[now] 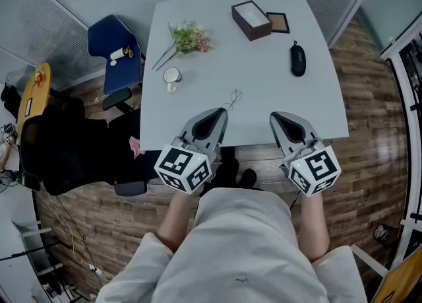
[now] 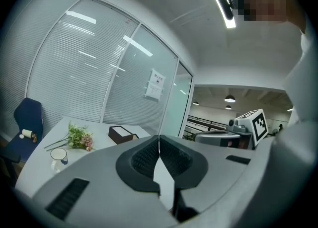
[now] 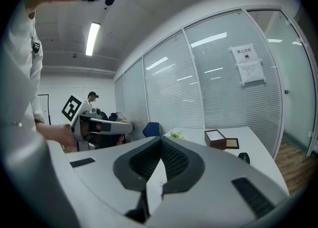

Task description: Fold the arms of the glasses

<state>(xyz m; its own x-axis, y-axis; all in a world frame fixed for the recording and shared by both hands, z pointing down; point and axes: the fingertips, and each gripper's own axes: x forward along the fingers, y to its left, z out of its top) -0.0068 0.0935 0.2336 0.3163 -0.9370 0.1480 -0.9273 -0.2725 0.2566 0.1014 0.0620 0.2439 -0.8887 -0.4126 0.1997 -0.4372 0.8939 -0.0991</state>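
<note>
Thin wire-frame glasses (image 1: 232, 100) lie on the pale table (image 1: 264, 97) near its front edge, arms spread. My left gripper (image 1: 221, 112) hovers just in front of them and slightly to the left, jaws shut with nothing between them. My right gripper (image 1: 275, 117) is held further right over the table's front edge, also shut and empty. In the left gripper view the left gripper's (image 2: 159, 140) pads meet along one line. The right gripper view shows the right gripper's (image 3: 160, 140) pads meeting the same way. The glasses are hidden behind the jaws in both gripper views.
A black glasses case (image 1: 298, 58) lies at the right of the table. A brown open box (image 1: 251, 20) and its lid (image 1: 277, 22) stand at the back. Flowers (image 1: 188, 37) and a white mug (image 1: 172, 76) are at the left. A blue chair (image 1: 113, 51) stands beside the table.
</note>
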